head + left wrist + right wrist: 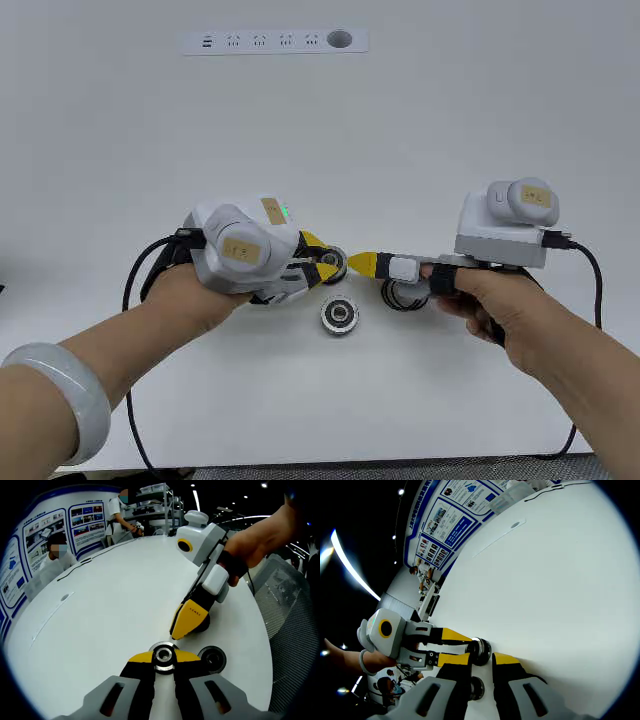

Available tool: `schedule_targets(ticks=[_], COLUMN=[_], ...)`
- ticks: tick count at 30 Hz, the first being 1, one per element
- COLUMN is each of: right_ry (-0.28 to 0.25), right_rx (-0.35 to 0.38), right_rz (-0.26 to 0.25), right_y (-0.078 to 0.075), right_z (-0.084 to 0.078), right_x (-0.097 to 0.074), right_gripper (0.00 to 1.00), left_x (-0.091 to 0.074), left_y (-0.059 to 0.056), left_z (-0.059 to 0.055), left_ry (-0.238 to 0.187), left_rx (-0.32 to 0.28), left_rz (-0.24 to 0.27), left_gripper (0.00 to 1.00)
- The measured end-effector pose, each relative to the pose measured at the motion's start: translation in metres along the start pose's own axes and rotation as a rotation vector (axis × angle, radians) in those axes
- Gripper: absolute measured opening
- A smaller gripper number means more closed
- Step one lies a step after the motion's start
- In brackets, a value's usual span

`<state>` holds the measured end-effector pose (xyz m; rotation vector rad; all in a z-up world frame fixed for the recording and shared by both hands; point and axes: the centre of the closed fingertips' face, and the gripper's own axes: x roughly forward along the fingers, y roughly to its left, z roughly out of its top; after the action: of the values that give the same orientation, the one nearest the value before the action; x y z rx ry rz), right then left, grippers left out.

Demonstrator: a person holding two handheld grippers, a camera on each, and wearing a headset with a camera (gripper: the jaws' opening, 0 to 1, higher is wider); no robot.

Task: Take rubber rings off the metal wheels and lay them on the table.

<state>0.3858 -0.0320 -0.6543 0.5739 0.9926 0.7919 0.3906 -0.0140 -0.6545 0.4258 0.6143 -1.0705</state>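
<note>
My left gripper (322,257) (163,659) is shut on a metal wheel (335,262) (164,656), held just above the white table (300,150). The same wheel (479,650) sits right at the tips of my right gripper (481,659), whose jaws stand a narrow gap apart with nothing between them. That right gripper (362,263) (189,621) points its yellow tip at the held wheel from the right. A second wheel (339,315) (212,659) (476,687) lies flat on the table in front. Black rubber rings (403,296) lie under the right gripper.
A white power strip (275,41) lies at the far edge of the table. Black cables (130,300) trail from both grippers toward the near edge. People (57,550) stand beyond the table in the background.
</note>
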Motion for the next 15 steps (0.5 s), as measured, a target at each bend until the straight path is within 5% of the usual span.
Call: schedule_targets(ticks=[15], right_ry=[0.023], right_rx=[0.047], right_rz=[0.035], right_y=[0.0], right_z=[-0.002], right_x=[0.0102], right_gripper=[0.19], left_x=[0.0006], left_y=[0.0008], left_z=[-0.0009], left_ry=[0.0], left_rx=[-0.007], left_rz=[0.003], left_gripper=[0.13])
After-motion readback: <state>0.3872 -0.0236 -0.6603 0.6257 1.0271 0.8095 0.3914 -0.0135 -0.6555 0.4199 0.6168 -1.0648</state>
